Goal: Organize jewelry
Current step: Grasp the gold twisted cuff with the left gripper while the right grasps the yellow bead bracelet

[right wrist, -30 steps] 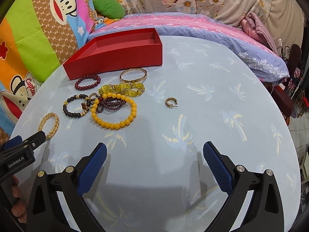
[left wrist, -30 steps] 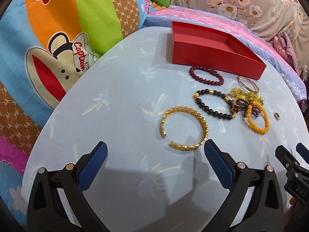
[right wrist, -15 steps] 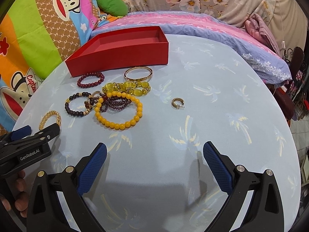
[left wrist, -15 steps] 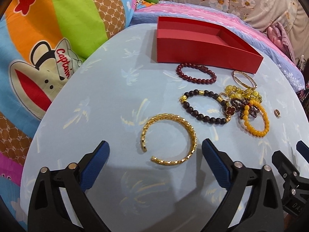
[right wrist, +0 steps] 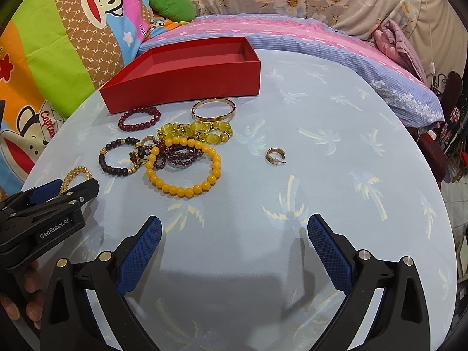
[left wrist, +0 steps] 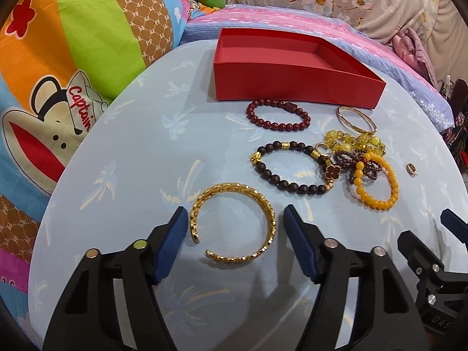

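Note:
A gold open cuff bangle (left wrist: 234,224) lies on the pale blue table between the blue pads of my left gripper (left wrist: 234,242), which is open and straddles it with small gaps either side. The bangle shows partly in the right wrist view (right wrist: 76,174) behind the left gripper (right wrist: 63,188). Beyond lie a dark bead bracelet (left wrist: 288,166), a red bead bracelet (left wrist: 278,115), a thin gold bangle (left wrist: 355,120), a yellow bead bracelet (right wrist: 182,166), a tangle of yellow and purple beads (right wrist: 194,131) and a small gold hoop earring (right wrist: 275,155). My right gripper (right wrist: 234,251) is open and empty over bare table.
An empty red box (left wrist: 292,67) stands at the far side of the round table (right wrist: 336,193). Colourful cartoon bedding (left wrist: 73,58) lies left and a pink and blue striped quilt (right wrist: 292,32) behind. The table edge curves close on the right.
My left gripper moved forward and narrowed its jaws around the gold cuff bangle. The right gripper stayed nearly still.

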Tool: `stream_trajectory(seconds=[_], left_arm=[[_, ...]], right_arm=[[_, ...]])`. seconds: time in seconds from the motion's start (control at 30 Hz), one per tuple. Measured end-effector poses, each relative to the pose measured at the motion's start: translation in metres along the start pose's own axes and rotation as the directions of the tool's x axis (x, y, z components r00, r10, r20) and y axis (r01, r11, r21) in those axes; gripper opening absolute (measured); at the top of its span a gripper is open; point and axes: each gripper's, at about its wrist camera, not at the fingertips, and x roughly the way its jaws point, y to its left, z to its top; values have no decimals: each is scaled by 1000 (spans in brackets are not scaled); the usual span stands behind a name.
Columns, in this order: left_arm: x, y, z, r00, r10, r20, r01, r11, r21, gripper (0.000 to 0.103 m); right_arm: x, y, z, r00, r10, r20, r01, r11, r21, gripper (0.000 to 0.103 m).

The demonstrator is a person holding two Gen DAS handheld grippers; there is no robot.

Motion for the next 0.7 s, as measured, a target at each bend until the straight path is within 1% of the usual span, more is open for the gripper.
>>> stream_trajectory(seconds=[0.03,0.2,0.4,0.5,0.7], left_arm=[[-1,0,0,1000,-3,3,3,1000,1,54],[-2,0,0,1000,-28,5,28,1000,-1,54],[-2,1,-1,1000,-21,13,22,1000,-6,54],[-1,-1,-1,1000,-9,18,9,1000,3,54],[-1,-2,-1,1000,-3,18,2,1000,8,54]], right_arm=[[0,0,0,1000,2,-2,-2,1000,1,96],[2,-2,3,1000,11,-6,-11,1000,6,96],[6,-1,15,1000,31,-2,-31,999,14,96],[6,3,23,999,33,13,-33,999,4,93],[19,8,33,999,31,7,-31,1000,-1,82]])
